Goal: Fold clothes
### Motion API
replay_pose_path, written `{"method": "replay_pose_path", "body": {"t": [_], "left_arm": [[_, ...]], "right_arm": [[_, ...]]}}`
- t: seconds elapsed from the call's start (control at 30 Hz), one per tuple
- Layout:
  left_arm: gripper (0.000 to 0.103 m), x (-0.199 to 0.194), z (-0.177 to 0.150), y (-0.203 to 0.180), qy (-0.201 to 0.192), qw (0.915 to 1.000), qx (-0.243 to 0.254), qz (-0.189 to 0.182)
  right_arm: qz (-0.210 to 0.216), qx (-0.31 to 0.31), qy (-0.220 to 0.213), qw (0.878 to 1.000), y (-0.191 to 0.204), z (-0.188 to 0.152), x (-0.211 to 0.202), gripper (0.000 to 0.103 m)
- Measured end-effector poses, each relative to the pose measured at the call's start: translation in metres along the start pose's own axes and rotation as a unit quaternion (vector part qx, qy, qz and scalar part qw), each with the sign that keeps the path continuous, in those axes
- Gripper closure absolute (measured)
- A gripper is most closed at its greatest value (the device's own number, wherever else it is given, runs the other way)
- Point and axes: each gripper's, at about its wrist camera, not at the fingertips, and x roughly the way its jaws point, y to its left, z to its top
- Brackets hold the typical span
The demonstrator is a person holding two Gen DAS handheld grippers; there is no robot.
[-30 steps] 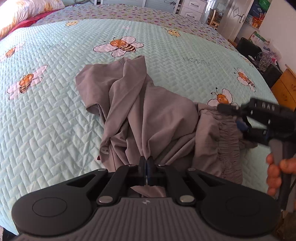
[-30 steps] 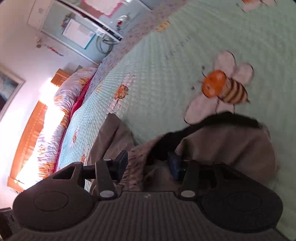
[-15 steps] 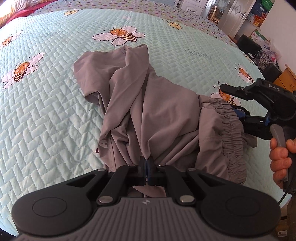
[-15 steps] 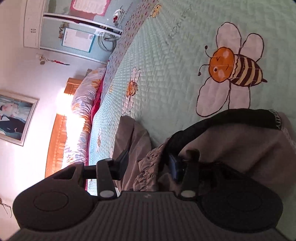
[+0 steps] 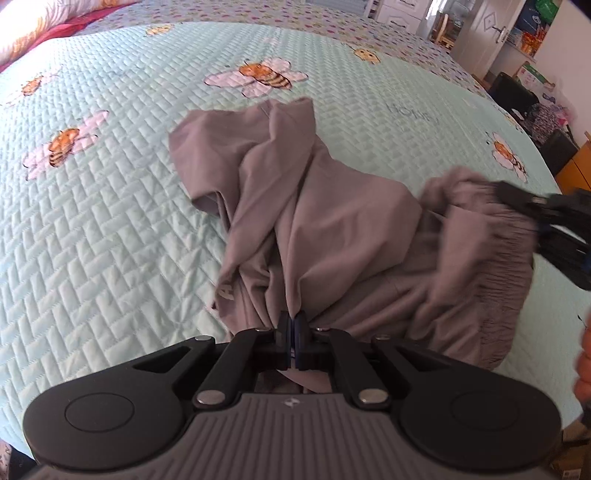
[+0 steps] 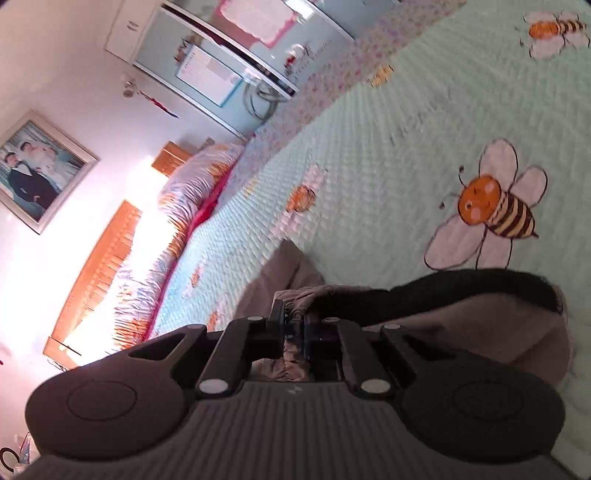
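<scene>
A crumpled grey garment (image 5: 332, 221) with a gathered elastic waistband (image 5: 491, 236) lies on a mint quilt printed with bees (image 5: 110, 221). My left gripper (image 5: 292, 325) is shut on a fold at the garment's near edge, and cloth hangs below its pads. At the right edge of the left wrist view, my right gripper (image 5: 532, 218) reaches into the waistband, blurred. In the right wrist view, the right gripper (image 6: 294, 317) has its jaws closing, with bunched waistband cloth pinched between the pads. The grey garment (image 6: 498, 321) and its dark lining rise beside it.
A person's hand (image 5: 583, 369) shows at the right edge. Patterned pillows (image 6: 192, 192) and a wooden headboard (image 6: 99, 258) lie at the far end of the bed. A white door (image 5: 491, 33) and dark furniture (image 5: 517, 96) stand beyond the bed's right side.
The right gripper's jaws went from wide apart around the waistband to nearly together on it, and it lifted the waistband. The left gripper kept its grip and barely moved.
</scene>
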Motion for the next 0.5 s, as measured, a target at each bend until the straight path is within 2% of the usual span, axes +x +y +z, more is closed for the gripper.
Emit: {"method": "replay_pose_path", "body": {"t": [0.13,0.2,0.23,0.3,0.4,0.5], "left_arm": [[0.103,-0.005,0.003,-0.004,-0.009,0.9999,0.001,0.005],[0.103,-0.001,-0.001,-0.009,0.0,1.0,0.004,0.0],[0.103,0.002,-0.003,-0.011,0.007,1.0,0.006,-0.004],[0.103,0.008,-0.009,-0.017,0.019,0.9997,0.017,-0.004],[0.103,0.007,-0.011,-0.022,0.029,0.9992,0.019,-0.022],[0.102,-0.015,-0.004,-0.022,0.005,0.9986,0.015,-0.051]], "right_arm": [[0.046,0.035,-0.085,0.995,-0.013,-0.01,-0.077,0.094],[0.046,0.061,-0.115,0.99,-0.033,-0.022,-0.112,0.094],[0.034,0.073,-0.118,0.99,-0.045,-0.032,-0.125,0.094],[-0.002,0.111,-0.103,0.989,-0.072,-0.055,-0.139,0.094],[-0.051,0.148,-0.058,0.986,-0.096,-0.086,-0.132,0.094],[-0.075,0.169,-0.026,0.983,-0.109,-0.106,-0.118,0.094]]}}
